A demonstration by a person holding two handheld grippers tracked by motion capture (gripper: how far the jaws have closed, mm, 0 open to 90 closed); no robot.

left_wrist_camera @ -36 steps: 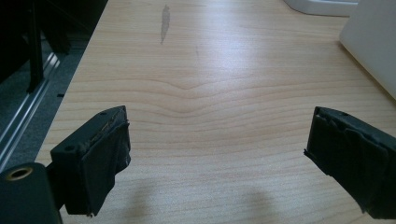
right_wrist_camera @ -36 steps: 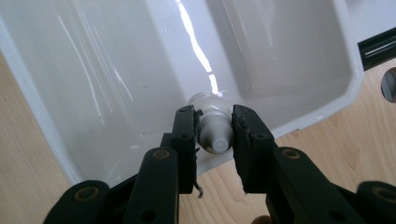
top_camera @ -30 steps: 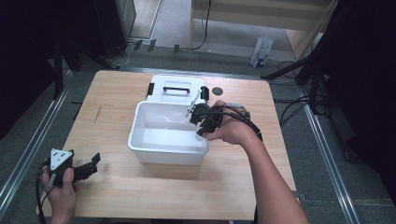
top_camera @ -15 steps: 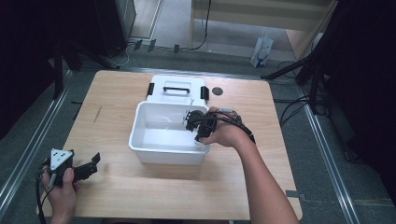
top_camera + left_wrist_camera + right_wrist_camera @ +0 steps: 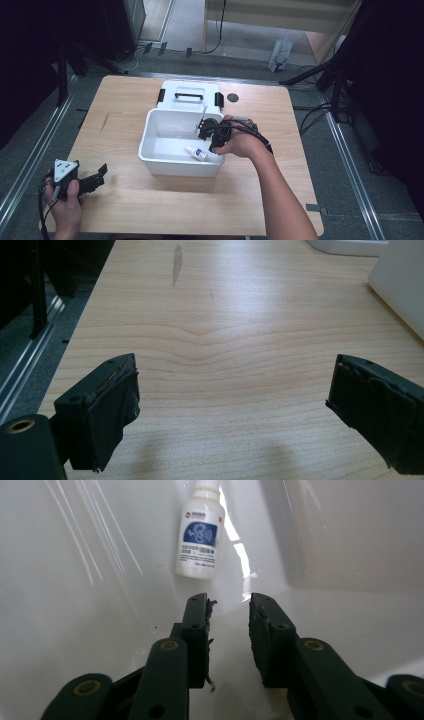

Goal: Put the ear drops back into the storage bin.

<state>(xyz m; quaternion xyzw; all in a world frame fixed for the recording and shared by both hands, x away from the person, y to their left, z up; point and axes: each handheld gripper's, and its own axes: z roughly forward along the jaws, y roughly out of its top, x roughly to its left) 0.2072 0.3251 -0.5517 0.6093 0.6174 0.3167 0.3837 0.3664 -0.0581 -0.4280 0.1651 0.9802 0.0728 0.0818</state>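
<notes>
From the high view, a white rectangular plastic bin (image 5: 165, 150) sits mid-table, its white lid with black latches (image 5: 189, 93) lying flat just behind it — likely set aside to leave the opening free. A small white bottle with a blue label (image 5: 199, 153) lies on its side on the bin floor, near the front wall. The right gripper (image 5: 209, 129) reaches in over the bin's right rim.

The left gripper view shows the left gripper (image 5: 232, 405) spread wide above the bare light wooden table (image 5: 225, 320), apparently idle and parked clear.

In the right gripper view, the right gripper (image 5: 229, 611) is slightly parted and empty, the bottle (image 5: 199, 535) just beyond its tips — apart, not touching.
</notes>
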